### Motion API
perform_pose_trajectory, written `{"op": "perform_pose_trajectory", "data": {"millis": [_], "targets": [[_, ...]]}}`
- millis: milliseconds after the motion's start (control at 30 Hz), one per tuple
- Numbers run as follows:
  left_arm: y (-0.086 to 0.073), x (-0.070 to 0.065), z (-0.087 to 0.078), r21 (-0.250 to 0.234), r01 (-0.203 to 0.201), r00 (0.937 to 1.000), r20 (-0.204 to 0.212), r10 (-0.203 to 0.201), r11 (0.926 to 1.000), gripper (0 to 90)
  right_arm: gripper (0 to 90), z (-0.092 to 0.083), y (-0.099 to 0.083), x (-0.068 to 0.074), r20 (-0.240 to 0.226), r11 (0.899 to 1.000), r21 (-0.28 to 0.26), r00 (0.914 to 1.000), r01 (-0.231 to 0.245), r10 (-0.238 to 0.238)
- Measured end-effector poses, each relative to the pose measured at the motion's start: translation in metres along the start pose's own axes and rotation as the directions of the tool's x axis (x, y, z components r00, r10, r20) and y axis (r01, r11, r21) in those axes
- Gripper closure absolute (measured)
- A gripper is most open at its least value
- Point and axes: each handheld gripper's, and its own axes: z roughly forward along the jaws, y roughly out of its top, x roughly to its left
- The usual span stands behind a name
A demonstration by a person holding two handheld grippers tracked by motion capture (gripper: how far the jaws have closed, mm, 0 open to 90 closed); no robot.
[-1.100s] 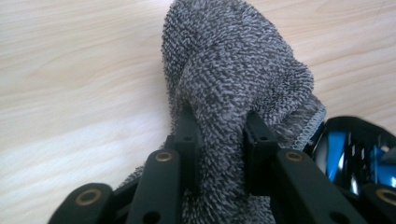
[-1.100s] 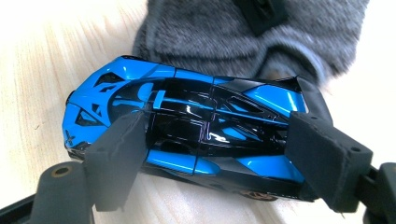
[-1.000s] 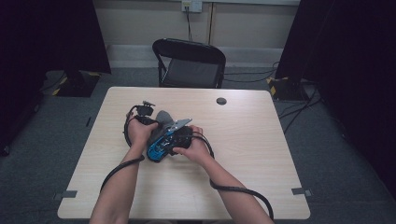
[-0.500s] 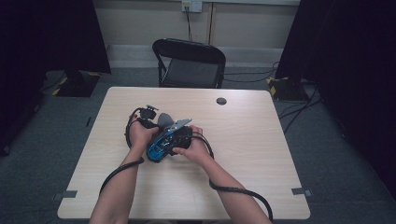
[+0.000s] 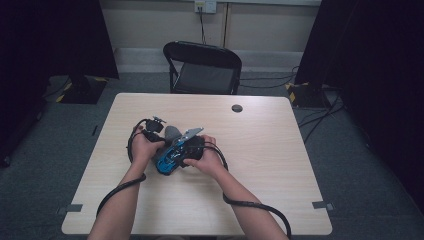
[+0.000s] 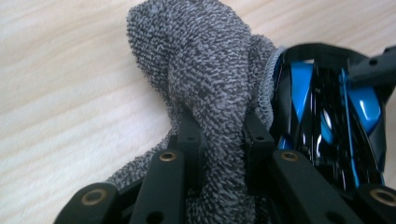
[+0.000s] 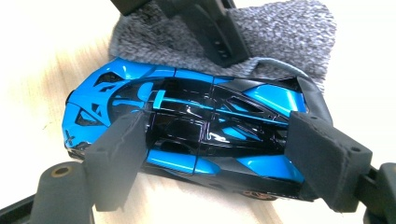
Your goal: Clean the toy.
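A: Near the table's middle, left of centre, one blue-and-black toy sports car [image 7: 187, 135] lies on the wood, touching one grey terry cloth [image 6: 210, 84]. Wide bare tabletop [image 5: 270, 165] to the right and toward the far edge.

B: Edges?

A: Both well inside every edge. One small dark round disc [image 5: 237, 108] near the far edge, well apart. One black folding chair [image 5: 202, 65] past the table.

B: Grippers?

A: Two. Left gripper [image 6: 223, 144] has just closed; its pads pinch a raised fold of the cloth tight, right beside the car. Right gripper [image 7: 224, 158] straddles the car, one pad at each end; pads look to touch the body, can't be sure they press.

B: Any writing, logos?

A: None readable on car, cloth or grippers.

B: Hands?

A: Two, close together; the cables loop back off the near edge.
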Motion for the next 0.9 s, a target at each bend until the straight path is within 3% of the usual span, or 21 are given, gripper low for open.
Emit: {"op": "perform_pose_trajectory", "data": {"millis": [500, 900], "targets": [[-0.025, 0.013, -0.018, 0.015, 0.032, 0.9990, 0.030, -0.032, 0.9994, 73.7, 20.2, 0.000, 0.000, -0.001, 0.001, 1.000, 0.005, 1.0000, 0.002, -0.002], [-0.049, 0.016, -0.034, 0.014, 0.047, 0.9982, 0.037, -0.048, 0.9988, 73.7, 20.2, 0.000, 0.001, 0.000, 0.003, 1.000, 0.008, 1.0000, 0.000, 0.000]]}}
